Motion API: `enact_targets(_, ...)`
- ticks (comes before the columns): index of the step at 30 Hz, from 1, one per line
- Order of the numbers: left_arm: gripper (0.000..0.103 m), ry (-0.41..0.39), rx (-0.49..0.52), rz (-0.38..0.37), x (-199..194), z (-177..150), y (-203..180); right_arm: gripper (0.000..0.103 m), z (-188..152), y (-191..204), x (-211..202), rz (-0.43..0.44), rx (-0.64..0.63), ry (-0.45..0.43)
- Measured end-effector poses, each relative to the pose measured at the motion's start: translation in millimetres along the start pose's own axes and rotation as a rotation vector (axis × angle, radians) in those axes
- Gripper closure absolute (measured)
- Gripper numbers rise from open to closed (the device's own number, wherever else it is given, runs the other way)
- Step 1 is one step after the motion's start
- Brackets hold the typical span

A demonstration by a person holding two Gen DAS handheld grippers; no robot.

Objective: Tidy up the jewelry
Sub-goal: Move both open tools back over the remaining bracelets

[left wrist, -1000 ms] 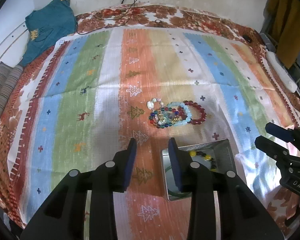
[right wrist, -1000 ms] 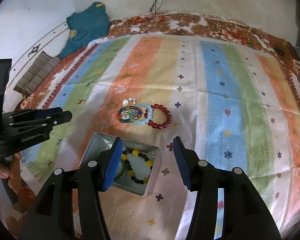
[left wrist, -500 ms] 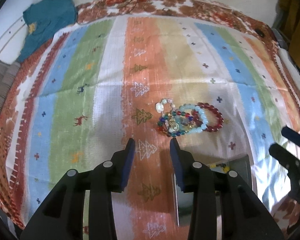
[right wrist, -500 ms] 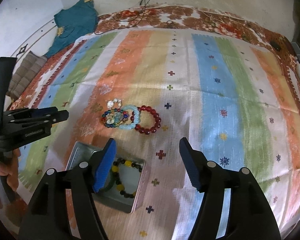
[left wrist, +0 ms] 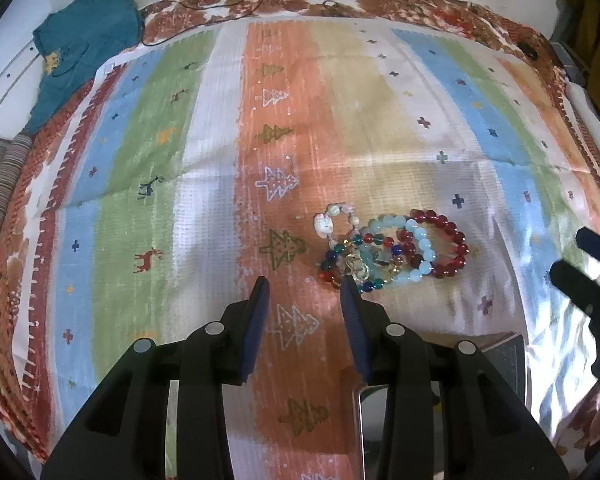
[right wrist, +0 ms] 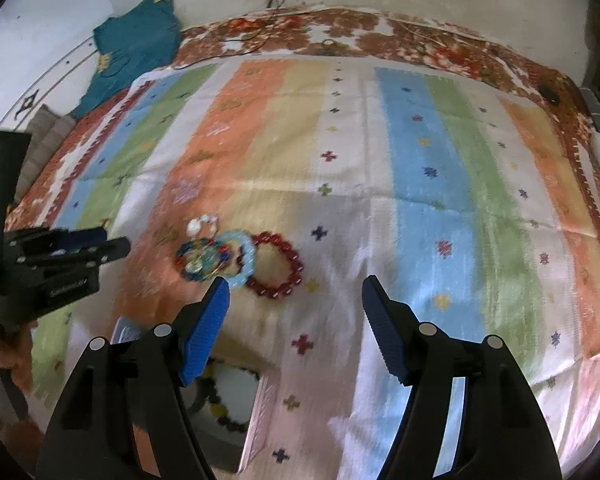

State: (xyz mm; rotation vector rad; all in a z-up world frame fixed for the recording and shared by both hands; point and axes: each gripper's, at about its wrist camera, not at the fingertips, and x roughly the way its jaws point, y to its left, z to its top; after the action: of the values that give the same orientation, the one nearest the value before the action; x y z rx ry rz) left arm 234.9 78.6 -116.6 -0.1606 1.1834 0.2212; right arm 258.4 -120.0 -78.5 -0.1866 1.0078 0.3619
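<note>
Your right tool hangs with its jaws spread wide and empty, just short of the red bead bracelet. Your left tool is open more narrowly, also empty, its right finger almost at the near edge of the bracelet pile. The bracelets lie overlapped on the striped bedspread: red, pale blue, multicolour and a white one farthest off. That overlap is your risk; close on the red loop and the blue one may drag along, or beads may roll out of the pads. The metal box, already holding a dark and yellow bracelet, sits under your right tool, so a low swing could clip its rim.
</note>
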Motion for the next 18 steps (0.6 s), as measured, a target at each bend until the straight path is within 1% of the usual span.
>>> enact_targets(3,0.066,0.019,-0.001,0.000,10.2,1.1,-0.9,0.034,3.3,-3.6,9.0,0.011,0.022,0.017)
enact_targets(7,0.066,0.044,0.007,0.008,23.2,3.6,-3.0,0.034,5.6,2.0,20.8,0.013,-0.009,0.037)
enact_targets(13,0.065,0.059,0.009,0.008,37.8,8.6,-2.4,0.034,8.3,-0.4,38.7,0.016,-0.006,0.071)
enact_targets(16,0.063,0.069,0.010,0.008,45.5,9.9,-1.8,0.034,8.6,-2.4,46.7,0.050,0.009,0.093)
enact_targets(18,0.063,0.078,0.010,0.008,51.1,10.9,-0.8,0.034,8.9,-1.8,50.8,0.054,0.011,0.102)
